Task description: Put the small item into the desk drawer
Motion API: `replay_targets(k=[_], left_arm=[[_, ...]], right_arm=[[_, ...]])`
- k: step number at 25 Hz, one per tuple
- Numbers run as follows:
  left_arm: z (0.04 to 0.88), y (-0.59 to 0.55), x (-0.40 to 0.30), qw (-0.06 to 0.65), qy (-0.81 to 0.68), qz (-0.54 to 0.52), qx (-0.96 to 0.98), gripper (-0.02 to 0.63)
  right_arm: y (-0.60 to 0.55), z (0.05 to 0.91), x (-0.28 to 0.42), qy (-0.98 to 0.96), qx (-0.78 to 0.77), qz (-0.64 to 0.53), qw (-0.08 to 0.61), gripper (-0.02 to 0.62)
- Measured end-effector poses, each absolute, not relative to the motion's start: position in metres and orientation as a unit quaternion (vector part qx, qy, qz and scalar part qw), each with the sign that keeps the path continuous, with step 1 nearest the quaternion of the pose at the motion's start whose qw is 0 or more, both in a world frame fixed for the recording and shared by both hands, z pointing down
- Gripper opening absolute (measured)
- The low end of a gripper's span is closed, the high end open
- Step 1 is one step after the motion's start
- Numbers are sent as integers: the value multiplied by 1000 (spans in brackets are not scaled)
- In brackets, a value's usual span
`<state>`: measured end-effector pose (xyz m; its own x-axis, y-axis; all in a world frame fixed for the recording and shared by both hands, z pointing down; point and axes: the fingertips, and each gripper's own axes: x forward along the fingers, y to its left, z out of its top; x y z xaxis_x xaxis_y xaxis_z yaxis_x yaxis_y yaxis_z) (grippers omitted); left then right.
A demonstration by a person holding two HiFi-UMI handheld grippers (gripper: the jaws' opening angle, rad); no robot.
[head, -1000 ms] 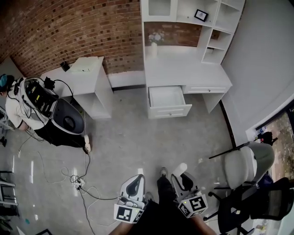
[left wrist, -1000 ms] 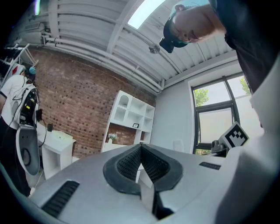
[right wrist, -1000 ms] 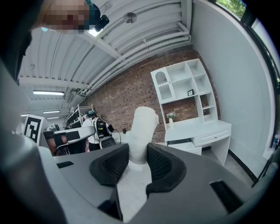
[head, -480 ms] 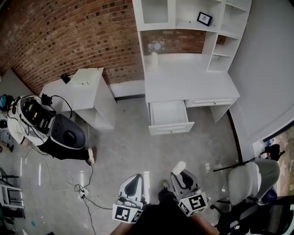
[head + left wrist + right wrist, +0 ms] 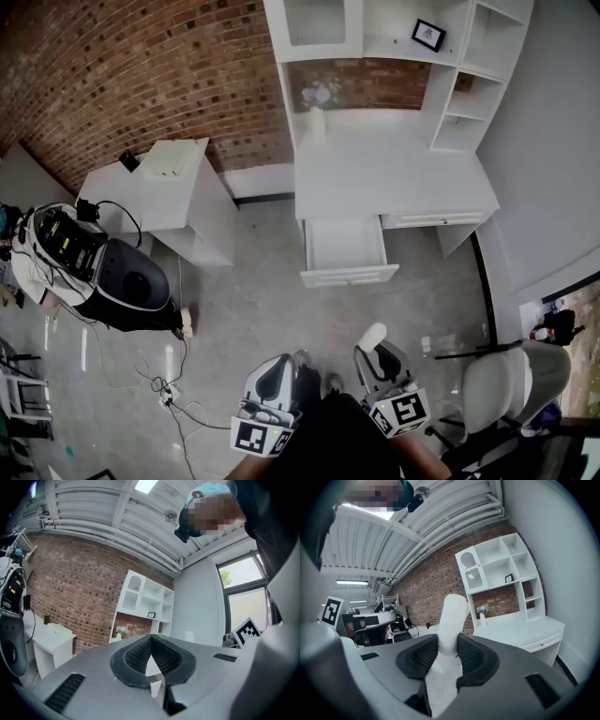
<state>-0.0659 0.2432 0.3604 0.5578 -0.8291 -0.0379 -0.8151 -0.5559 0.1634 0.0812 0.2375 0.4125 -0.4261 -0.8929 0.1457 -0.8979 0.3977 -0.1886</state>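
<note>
In the head view, the white desk [image 5: 394,173] stands against the brick wall, and its left drawer [image 5: 349,276] is pulled open and looks empty. My right gripper [image 5: 375,349] is low in that view, well short of the desk, shut on a small white cylindrical item [image 5: 371,337]. In the right gripper view the item [image 5: 452,620] sticks up between the dark pads [image 5: 471,656], with the desk [image 5: 520,630] beyond it. My left gripper [image 5: 274,370] is beside the right one. Its tips meet in the left gripper view [image 5: 151,639], with nothing between them.
A small white side table [image 5: 169,178] stands left of the desk. A seated person with equipment [image 5: 56,253] and a black rounded unit [image 5: 136,281] are at far left. Cables [image 5: 169,384] trail on the floor. A grey office chair [image 5: 511,375] is at lower right.
The desk and open drawer have slid lower and nearer in the head view, and the chair has shifted toward the right edge. Both grippers keep the same pose and grip.
</note>
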Motion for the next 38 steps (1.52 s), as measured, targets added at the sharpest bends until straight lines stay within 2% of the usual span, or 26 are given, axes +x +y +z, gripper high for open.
replay_targets(k=[22,38], left_arm=[[364,9,-98,70,-397,-81,912,23],[365,-81,-87,82,-435,-76,894,23]], right_arm=[[18,421,40,-804,581,124,33,144],[-103,450,64,-823,546,137,74,144]])
